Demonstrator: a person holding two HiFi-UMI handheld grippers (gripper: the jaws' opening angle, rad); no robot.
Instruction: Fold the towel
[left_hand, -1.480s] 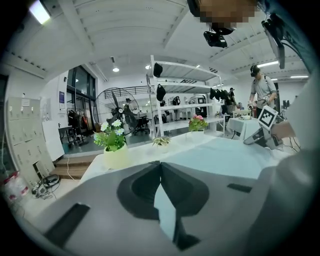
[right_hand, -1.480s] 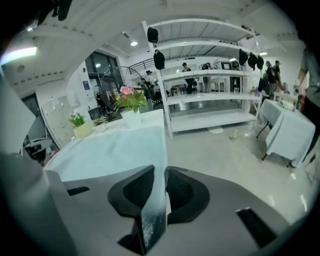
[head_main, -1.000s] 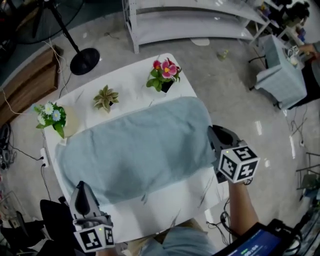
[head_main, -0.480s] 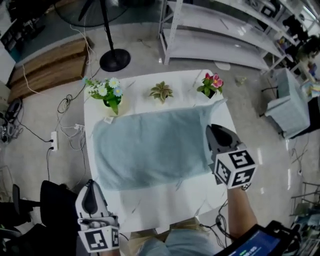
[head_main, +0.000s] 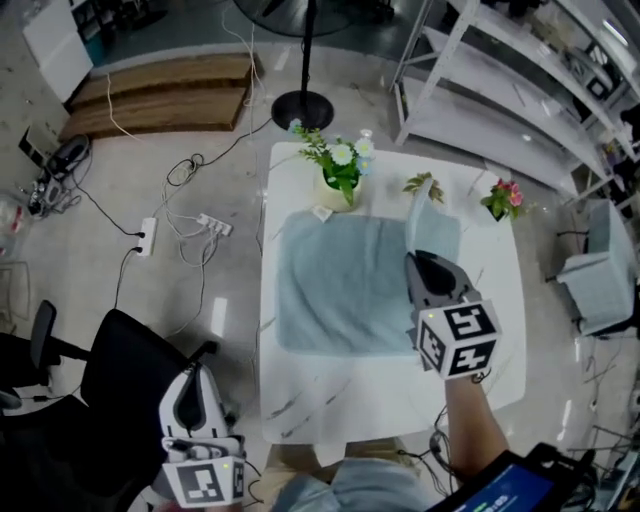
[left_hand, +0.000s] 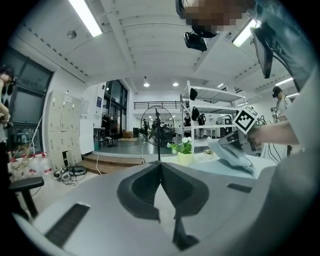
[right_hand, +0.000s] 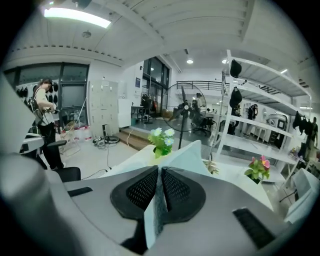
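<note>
White marble table (head_main: 330, 392), towel (head_main: 340, 290) corner pinched by right gripper (head_main: 424, 264), left gripper (head_main: 195, 374) clenched empty, floor fan (head_main: 303, 108) behind.

In the head view the right gripper (head_main: 420, 268) covers the right-hand part of the towel (head_main: 335, 290) and the tabletop (head_main: 330, 395) under it, so the pinched towel edge is hidden there. The head of the fan (head_main: 303, 108) is cut off by the top edge, and the screen (head_main: 500, 485) at lower right by the bottom edge.
</note>
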